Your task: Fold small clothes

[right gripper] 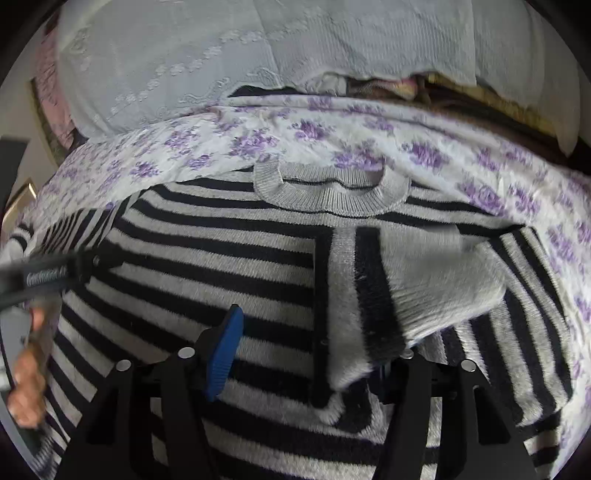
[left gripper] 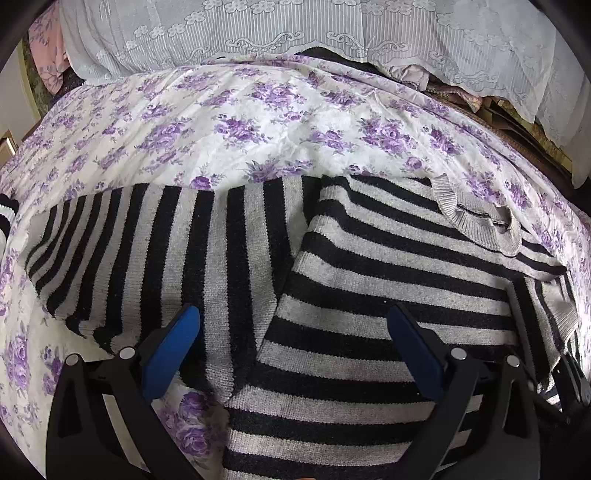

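A black and grey striped sweater [left gripper: 369, 280] lies flat on the floral bedsheet [left gripper: 258, 122], its grey ribbed collar [left gripper: 476, 221] toward the far side. Its left sleeve [left gripper: 166, 258] is folded across the body. My left gripper [left gripper: 295, 332] is open just above the sweater where sleeve and body meet. In the right wrist view the sweater [right gripper: 203, 266] fills the frame, collar [right gripper: 332, 199] at the top. My right gripper [right gripper: 314, 343] is open; the right sleeve's grey cuff [right gripper: 424, 280] drapes over its right finger, hiding that pad.
A white lace cover [left gripper: 295, 33] lies over a pile along the far edge of the bed. The person's left hand [right gripper: 27, 384] and the left gripper's body [right gripper: 40, 277] show at the left edge of the right wrist view.
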`<state>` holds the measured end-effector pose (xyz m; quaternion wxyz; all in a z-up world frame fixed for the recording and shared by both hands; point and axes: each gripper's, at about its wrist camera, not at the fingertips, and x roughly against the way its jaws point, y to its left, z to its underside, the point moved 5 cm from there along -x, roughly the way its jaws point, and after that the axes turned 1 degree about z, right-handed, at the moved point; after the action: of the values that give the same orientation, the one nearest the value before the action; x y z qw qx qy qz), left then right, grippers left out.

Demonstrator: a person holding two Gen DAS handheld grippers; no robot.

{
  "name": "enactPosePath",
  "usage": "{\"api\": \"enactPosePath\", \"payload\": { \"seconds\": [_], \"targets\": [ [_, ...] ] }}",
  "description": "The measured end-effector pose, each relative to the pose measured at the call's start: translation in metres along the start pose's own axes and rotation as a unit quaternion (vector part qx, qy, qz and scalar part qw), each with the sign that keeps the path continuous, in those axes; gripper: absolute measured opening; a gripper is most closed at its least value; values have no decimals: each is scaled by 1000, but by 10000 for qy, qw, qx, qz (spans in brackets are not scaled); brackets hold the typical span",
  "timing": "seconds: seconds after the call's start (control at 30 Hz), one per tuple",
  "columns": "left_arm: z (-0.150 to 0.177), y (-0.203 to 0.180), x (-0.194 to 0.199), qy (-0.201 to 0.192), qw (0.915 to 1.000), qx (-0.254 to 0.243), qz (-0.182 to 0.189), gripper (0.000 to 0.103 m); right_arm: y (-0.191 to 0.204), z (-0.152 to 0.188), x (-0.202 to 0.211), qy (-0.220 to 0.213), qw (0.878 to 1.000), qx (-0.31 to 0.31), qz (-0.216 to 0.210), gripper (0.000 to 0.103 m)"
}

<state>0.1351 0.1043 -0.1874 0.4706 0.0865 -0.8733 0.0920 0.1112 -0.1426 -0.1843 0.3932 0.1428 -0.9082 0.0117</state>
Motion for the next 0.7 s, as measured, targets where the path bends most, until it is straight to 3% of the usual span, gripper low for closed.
{"api": "enactPosePath", "payload": {
  "seconds": [0.13, 0.27, 0.4, 0.5, 0.57, 0.6, 0.67, 0.7],
  "targets": [
    [1, -1, -1, 27, 10000, -29, -24, 99, -18, 7, 32, -76, 9985, -316, -439, 77],
    [2, -5, -1, 17, 9999, -87, -67, 99, -46, 16, 59, -187, 9909, -968, -920, 79],
    [4, -10, 0, 18, 9998, -154, -82, 99, -88, 21, 67, -327, 9615, -2305, -1464, 79],
    [7, -15, 0, 12, 9996, -259, -117, 99, -102, 15, 60, -401, 9400, -2905, -1745, 79],
    [8, -18, 1, -2, 9993, -334, -148, 99, -101, 6, 49, -327, 9372, -2982, -1778, 73],
    [8, -18, 1, -10, 9992, -360, -158, 99, -99, 3, 36, -156, 9378, -3022, -1703, 64],
    [7, -19, 1, -8, 9993, -346, -153, 99, -94, -1, 17, 35, 9351, -3136, -1649, 38],
    [7, -18, 1, -2, 9994, -327, -144, 99, -86, -6, 6, 89, 9351, -3142, -1637, 17]
  ]
}}
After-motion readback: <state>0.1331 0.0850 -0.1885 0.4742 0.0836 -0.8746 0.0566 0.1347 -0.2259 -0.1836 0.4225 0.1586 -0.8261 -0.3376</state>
